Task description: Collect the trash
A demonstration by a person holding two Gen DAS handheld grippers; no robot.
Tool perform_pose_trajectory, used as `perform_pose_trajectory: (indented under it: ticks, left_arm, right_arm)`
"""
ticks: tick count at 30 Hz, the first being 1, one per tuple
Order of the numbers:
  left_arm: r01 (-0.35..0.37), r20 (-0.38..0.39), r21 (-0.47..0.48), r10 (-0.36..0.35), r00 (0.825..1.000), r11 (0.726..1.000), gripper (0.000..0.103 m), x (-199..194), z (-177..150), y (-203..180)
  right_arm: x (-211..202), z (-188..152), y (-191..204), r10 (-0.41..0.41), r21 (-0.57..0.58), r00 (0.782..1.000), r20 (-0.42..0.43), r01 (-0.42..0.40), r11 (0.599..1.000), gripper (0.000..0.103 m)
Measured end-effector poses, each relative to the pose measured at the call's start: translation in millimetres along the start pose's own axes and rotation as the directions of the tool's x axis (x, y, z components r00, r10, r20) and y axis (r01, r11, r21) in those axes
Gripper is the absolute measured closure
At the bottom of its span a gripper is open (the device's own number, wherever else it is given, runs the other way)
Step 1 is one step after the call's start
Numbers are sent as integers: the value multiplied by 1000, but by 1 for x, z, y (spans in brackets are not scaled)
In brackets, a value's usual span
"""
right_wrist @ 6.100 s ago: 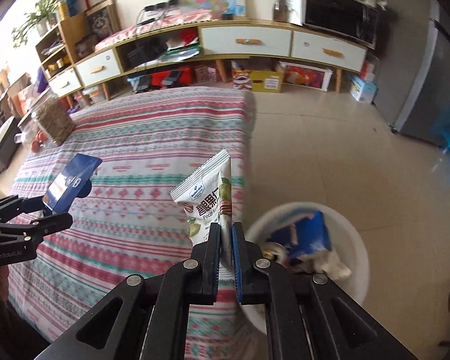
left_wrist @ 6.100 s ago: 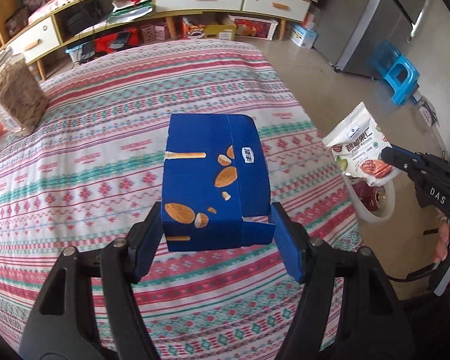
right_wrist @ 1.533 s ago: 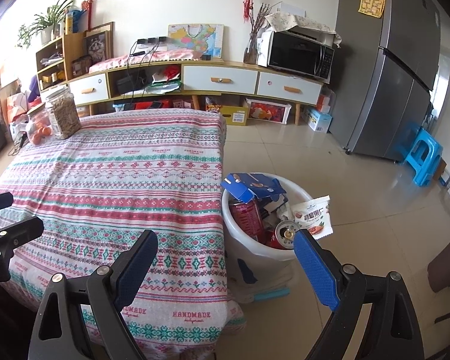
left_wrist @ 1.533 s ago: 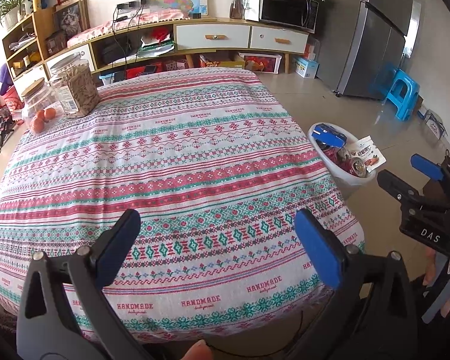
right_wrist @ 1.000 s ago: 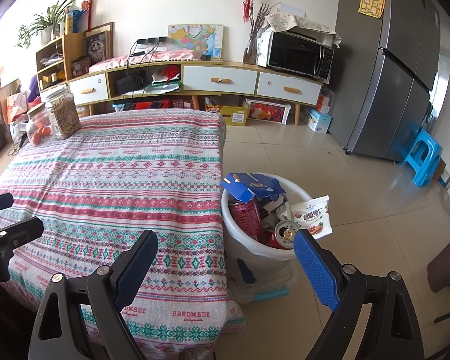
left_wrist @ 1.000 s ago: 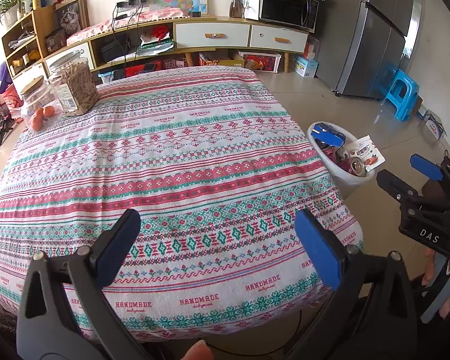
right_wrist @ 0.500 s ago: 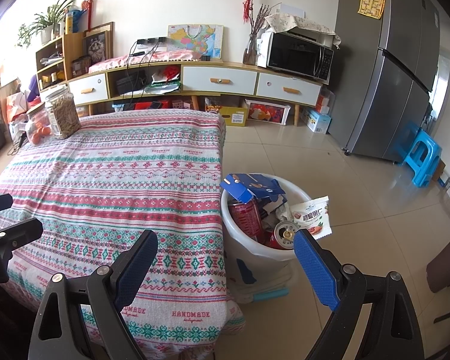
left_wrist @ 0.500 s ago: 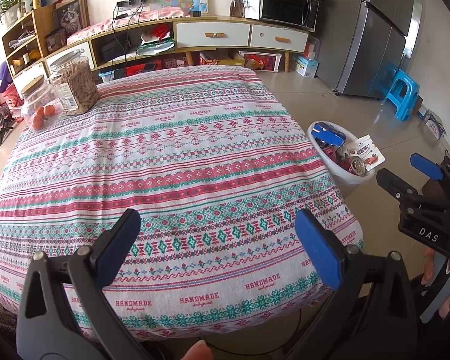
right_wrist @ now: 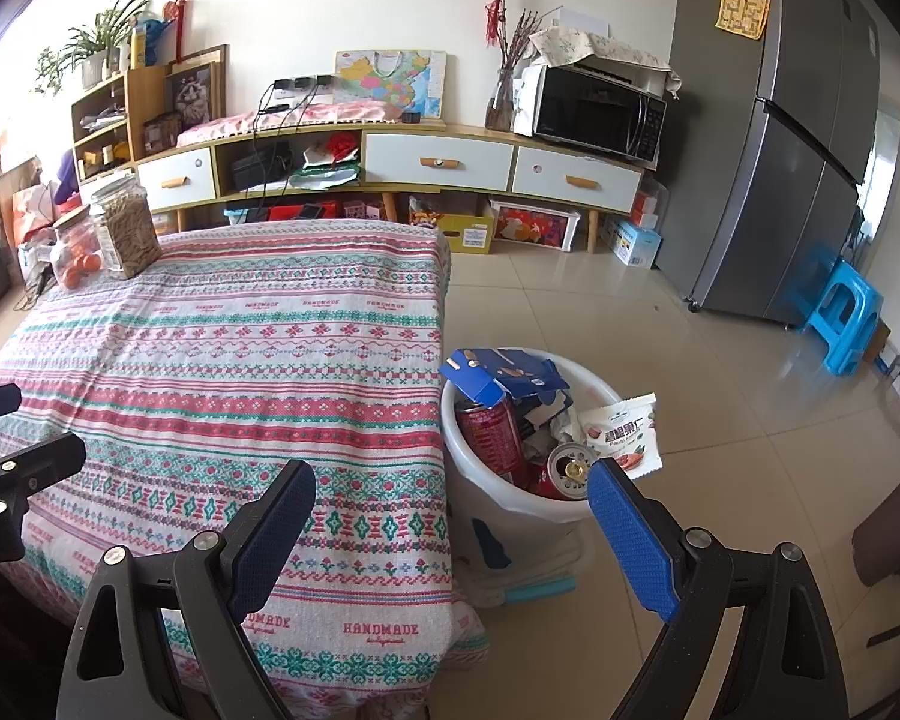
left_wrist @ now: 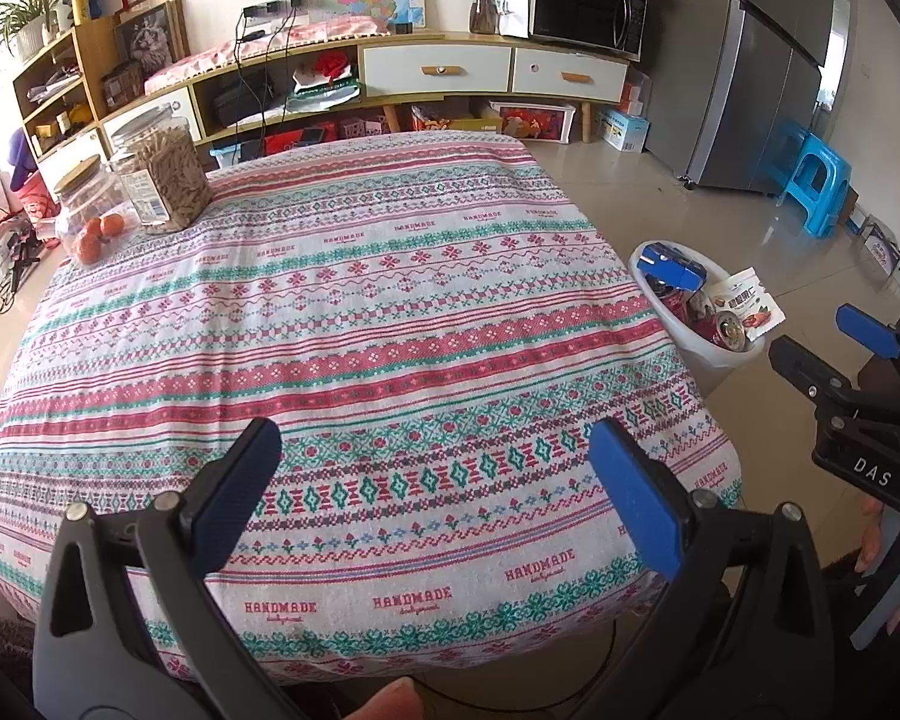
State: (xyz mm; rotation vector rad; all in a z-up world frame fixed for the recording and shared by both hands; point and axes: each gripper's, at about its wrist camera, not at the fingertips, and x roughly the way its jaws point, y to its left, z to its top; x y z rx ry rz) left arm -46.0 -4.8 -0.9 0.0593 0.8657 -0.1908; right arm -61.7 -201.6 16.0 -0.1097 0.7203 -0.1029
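At the far left corner of the counter (left_wrist: 390, 312) stand two clear jars. The small jar (left_wrist: 87, 210) with a wooden lid holds orange fruit. The big jar (left_wrist: 162, 180) just beside it is full of brown sticks and has a white label too small to read. The counter wears a striped cloth with the word "HANDMADE" printed in red along its near edge.

The left gripper (left_wrist: 438, 492) hangs over the near edge of the counter, its blue pads spread wide with nothing between them.

On the floor, just beside the right edge of the counter, sits a white bin (right_wrist: 480, 510). It is full of trash. A blue box (right_wrist: 501, 381) with nut pictures sticks up at the top, a red can (right_wrist: 489, 435) stands under it, and another can (right_wrist: 573, 471) lies with its open top showing. A white snack bag (right_wrist: 621, 435) with nut pictures and writing too small to read leans over the right rim.

The right gripper (right_wrist: 450, 534) hangs low near the bin, its blue pads spread wide and holding nothing. In the left camera its side reads "DAS"
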Motion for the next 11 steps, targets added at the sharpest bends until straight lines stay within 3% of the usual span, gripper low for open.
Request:
perform_pose_trajectory:
  ticks: [11]
  left_arm:
    - [29,-25,12,-29,999,1000,1,7,1,-5]
  right_arm:
    - [4,-1,1,11,-14,1000,-13,-11,1000,10]
